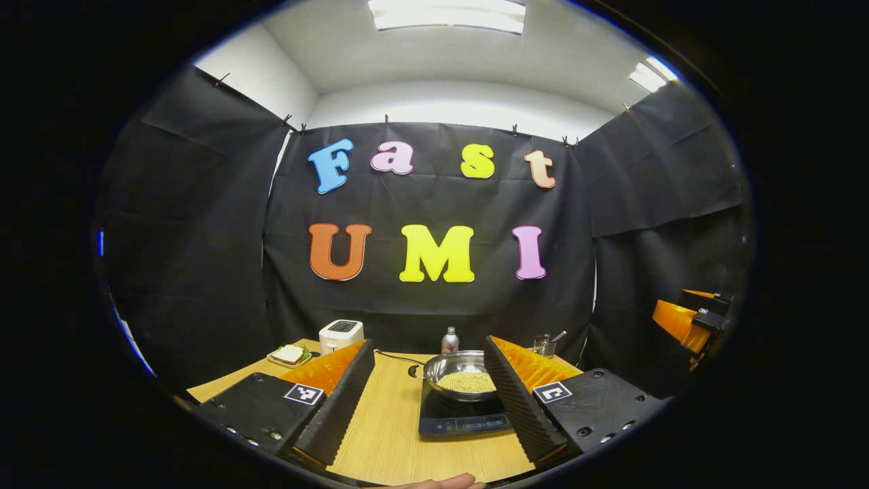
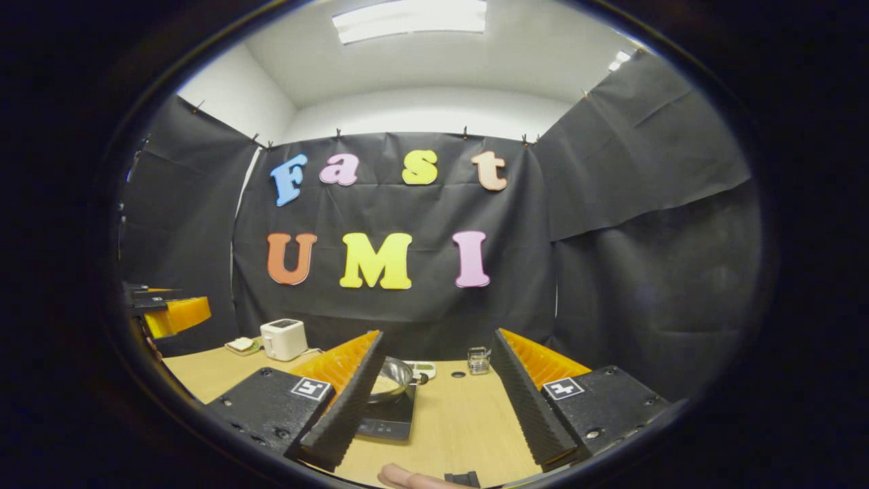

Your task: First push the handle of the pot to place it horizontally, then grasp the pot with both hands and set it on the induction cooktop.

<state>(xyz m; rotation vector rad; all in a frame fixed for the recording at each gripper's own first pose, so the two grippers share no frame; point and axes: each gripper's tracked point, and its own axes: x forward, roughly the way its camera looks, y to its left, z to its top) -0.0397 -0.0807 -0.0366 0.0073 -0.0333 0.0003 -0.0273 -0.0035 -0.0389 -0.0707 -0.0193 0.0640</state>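
Left gripper view shows your left gripper [image 1: 424, 394] at the bottom of the frame with its two orange-and-black ribbed fingers spread wide apart and nothing between them but the light wooden tabletop [image 1: 387, 435]. Right of centre in the lower frame, the shiny steel pot [image 1: 461, 370] holding pale yellow grains sits on the flat black induction cooktop [image 1: 458, 418]; your gripper's right-hand finger covers the pot's right side, so you cannot tell from here how its handle lies. Behind the pot stands a small silver bottle with a pink cap [image 1: 449, 339]. In the lower left of the frame you see a white toaster [image 1: 341, 334] beside a plate with a sandwich [image 1: 290, 354]. A clear glass with a utensil in it [image 1: 544, 345] stands to the right of the pot. At the right edge your right gripper [image 1: 692, 319] appears, well away from the pot.

In the right gripper view, your right gripper [image 2: 434, 401] also has its fingers wide apart, gripping nothing. The pot [image 2: 392, 380] peeks out beside its left-hand finger, on the cooktop [image 2: 390, 421] in the lower centre-left. The toaster [image 2: 284, 338] stands further left, the glass [image 2: 478, 360] near centre. The left gripper [image 2: 170, 312] shows at the left edge, and a fingertip [image 2: 400, 477] at the bottom.
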